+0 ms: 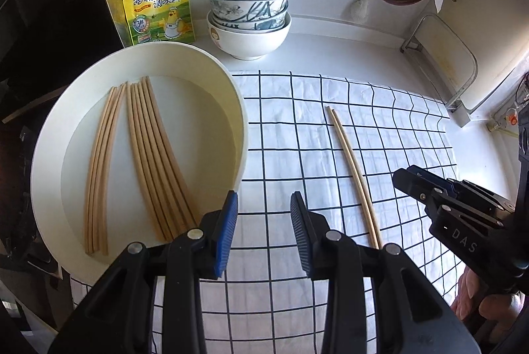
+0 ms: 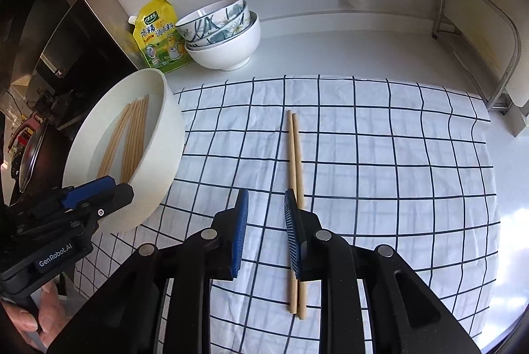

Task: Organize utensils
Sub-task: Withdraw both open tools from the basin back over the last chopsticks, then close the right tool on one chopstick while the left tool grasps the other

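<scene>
A white countertop carries a white cloth with a dark grid, a large white basin at the cloth's left edge, a stack of bowls and a yellow seasoning pouch behind. Two wooden chopsticks lie side by side on the cloth.

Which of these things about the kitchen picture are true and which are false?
1. Two wooden chopsticks lie side by side on the white checked cloth. True.
2. The round white basin is empty. False: it holds many wooden chopsticks.
3. The stack of patterned bowls sits on the checked cloth. False: it stands on the bare counter behind the cloth.
4. A yellow seasoning pouch stands beside the stacked bowls. True.
5. The right tool is clamped on a chopstick. False: nothing is between its blue pads; the pair lies under one finger.
</scene>
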Demonstrator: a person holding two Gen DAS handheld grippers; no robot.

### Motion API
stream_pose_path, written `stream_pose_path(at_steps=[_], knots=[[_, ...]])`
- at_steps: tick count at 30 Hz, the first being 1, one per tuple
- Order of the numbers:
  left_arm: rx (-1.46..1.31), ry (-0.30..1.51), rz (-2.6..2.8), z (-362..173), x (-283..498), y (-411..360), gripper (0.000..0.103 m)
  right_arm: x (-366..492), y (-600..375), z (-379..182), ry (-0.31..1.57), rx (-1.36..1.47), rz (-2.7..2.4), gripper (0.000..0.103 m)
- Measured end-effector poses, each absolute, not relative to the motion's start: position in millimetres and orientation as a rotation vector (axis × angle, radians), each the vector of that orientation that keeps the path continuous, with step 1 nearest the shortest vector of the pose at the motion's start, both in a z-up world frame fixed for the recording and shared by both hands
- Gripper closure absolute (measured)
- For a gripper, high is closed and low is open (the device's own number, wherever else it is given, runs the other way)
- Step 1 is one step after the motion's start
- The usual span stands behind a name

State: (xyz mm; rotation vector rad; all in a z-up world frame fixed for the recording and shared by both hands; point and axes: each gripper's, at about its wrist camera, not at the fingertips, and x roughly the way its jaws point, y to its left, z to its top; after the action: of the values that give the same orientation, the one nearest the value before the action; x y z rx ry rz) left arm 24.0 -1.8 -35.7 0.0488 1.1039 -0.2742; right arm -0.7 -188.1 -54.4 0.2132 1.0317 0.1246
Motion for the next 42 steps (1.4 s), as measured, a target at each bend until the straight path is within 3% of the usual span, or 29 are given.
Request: stream_pose_path(at_steps=[17, 23, 42], knots=[[0.05, 1.146, -0.255, -56.2, 2.8, -26.8, 0.065, -13.6, -210.8, -80.4, 1.074, 0.204, 0.137, 0.08], [0.04, 1.161, -0.236, -62.6, -2.4, -25.2, 0.058, -14.3, -214.8, -89.6, 1.092, 0.202, 0.142, 0.079], [0.056, 1.189, -0.208, -70.8, -6.9, -27.7, 0.055, -10.3, -215.2, -124.1, 1.143, 0.184, 0.163, 0.078]])
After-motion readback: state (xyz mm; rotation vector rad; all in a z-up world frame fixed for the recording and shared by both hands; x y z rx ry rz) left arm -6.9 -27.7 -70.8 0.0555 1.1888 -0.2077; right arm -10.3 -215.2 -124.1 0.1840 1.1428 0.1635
